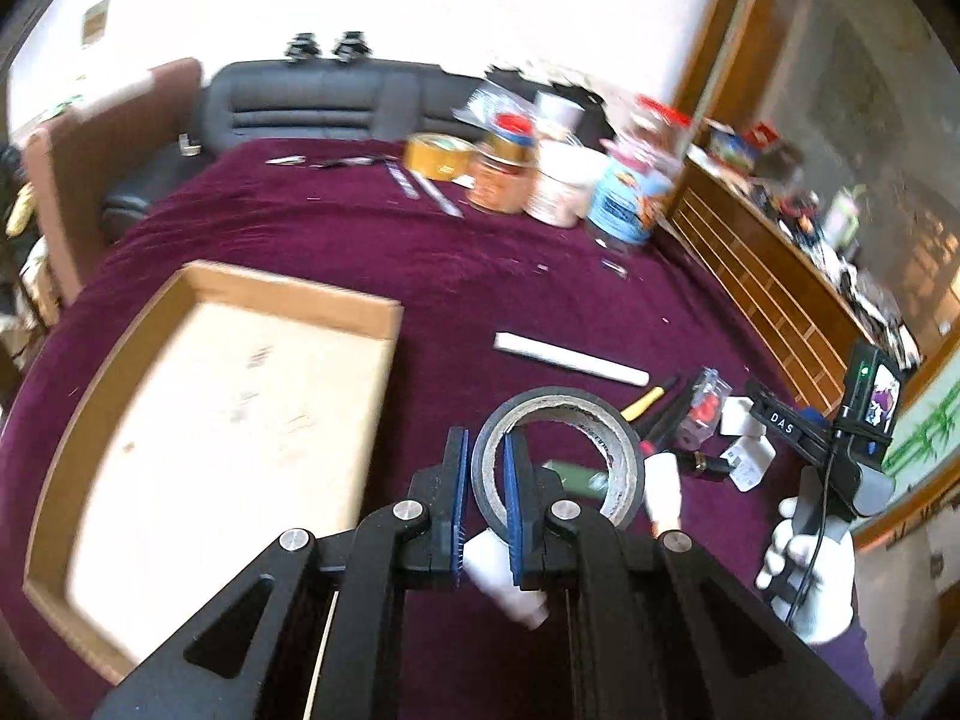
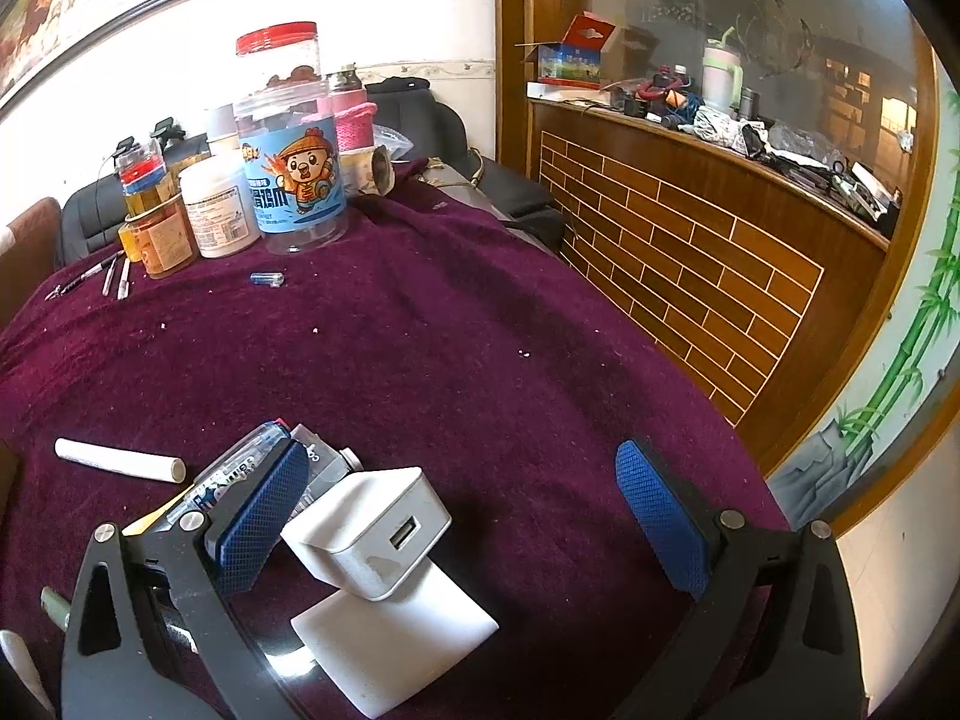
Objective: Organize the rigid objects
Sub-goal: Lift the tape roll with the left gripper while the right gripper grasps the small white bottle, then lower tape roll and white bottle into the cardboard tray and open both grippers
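The cardboard tray (image 1: 384,324) looks bare inside. Beside it, the left claw (image 1: 485,483) pinches a black tape roll's (image 1: 558,456) wall above the surface (image 1: 420,252). The right claw (image 2: 474,516) gapes over a white USB charger (image 2: 366,531).

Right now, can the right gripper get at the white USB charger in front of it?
Probably yes. The right gripper is open, and the white USB charger lies just inside its left finger, with nothing on top of it.
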Motion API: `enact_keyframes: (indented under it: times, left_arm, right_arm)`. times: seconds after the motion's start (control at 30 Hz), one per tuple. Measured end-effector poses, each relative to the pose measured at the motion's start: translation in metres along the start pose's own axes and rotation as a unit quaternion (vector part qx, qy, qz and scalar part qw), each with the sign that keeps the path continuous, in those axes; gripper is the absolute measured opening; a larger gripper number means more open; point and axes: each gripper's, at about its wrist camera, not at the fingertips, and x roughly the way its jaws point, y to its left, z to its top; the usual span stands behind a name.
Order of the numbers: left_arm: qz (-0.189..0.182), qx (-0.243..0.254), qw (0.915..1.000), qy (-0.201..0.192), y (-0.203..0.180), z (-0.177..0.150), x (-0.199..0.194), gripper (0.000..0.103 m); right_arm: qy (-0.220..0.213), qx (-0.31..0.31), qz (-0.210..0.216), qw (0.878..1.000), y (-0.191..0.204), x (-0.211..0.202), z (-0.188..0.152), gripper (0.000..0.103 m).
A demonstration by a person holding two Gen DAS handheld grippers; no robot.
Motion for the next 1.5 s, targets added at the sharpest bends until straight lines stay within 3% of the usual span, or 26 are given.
enact_keyframes:
  times: [0.1,0.23,0.3,0.37,0.47,0.57,0.67,0.77,0.83,0.9,1.1,1.33,1.37,1.5]
  left_arm:
    - [0.01,-0.016,0.9998,-0.004,0.023,-0.013,-0.016,0.008]
    - [0.021,-0.039,0.999,-0.012,0.054,-0.025,-0.029,0.008]
    - [0.012,-0.056,0.9983,-0.01,0.066,-0.029,-0.027,0.008]
    - [0.002,-0.071,0.9974,-0.007,0.074,-0.034,-0.023,0.008]
    - [-0.013,-0.082,0.9965,-0.007,0.081,-0.044,-0.026,0.008]
    - [-0.017,-0.084,0.9962,-0.015,0.089,-0.049,-0.036,0.008]
    - [-0.013,-0.097,0.9948,-0.026,0.104,-0.052,-0.047,0.009]
    - [-0.009,-0.105,0.9939,-0.032,0.114,-0.054,-0.05,0.009]
    - [-0.011,-0.111,0.9933,-0.031,0.121,-0.056,-0.049,0.009]
    - [-0.014,-0.119,0.9925,-0.027,0.128,-0.056,-0.045,0.009]
    - [-0.02,-0.144,0.9892,-0.018,0.147,-0.052,-0.034,0.009]
    - [-0.005,-0.116,0.9931,-0.012,0.153,-0.01,-0.014,0.008]
    - [0.002,-0.112,0.9936,-0.009,0.154,-0.003,-0.007,0.008]
    - [-0.002,-0.117,0.9929,0.024,0.16,0.02,0.035,0.008]
  right_arm:
    - [0.0,0.012,0.0,1.0,-0.002,-0.015,0.001,0.102]
    - [-0.02,0.0,0.146,0.989,0.02,-0.093,-0.001,0.102]
    - [0.013,-0.059,0.241,0.969,0.055,-0.119,-0.011,0.102]
    - [0.049,-0.118,0.292,0.948,0.094,-0.128,-0.029,0.102]
    - [0.078,-0.211,0.291,0.93,0.154,-0.13,-0.064,0.101]
    - [0.106,-0.254,0.294,0.915,0.196,-0.123,-0.089,0.097]
    - [0.104,-0.285,0.268,0.915,0.219,-0.117,-0.101,0.092]
    - [0.131,-0.285,0.262,0.913,0.228,-0.101,-0.105,0.064]
    - [0.157,-0.278,0.263,0.91,0.228,-0.09,-0.107,0.034]
    - [0.17,-0.262,0.268,0.912,0.224,-0.086,-0.106,0.024]
    - [0.169,-0.213,0.3,0.914,0.215,-0.095,-0.081,0.024]
    - [0.212,-0.135,0.395,0.884,0.261,-0.093,-0.04,0.024]
    - [0.222,-0.126,0.401,0.88,0.271,-0.088,-0.037,0.024]
    - [0.237,-0.113,0.383,0.885,0.302,-0.067,-0.032,0.024]
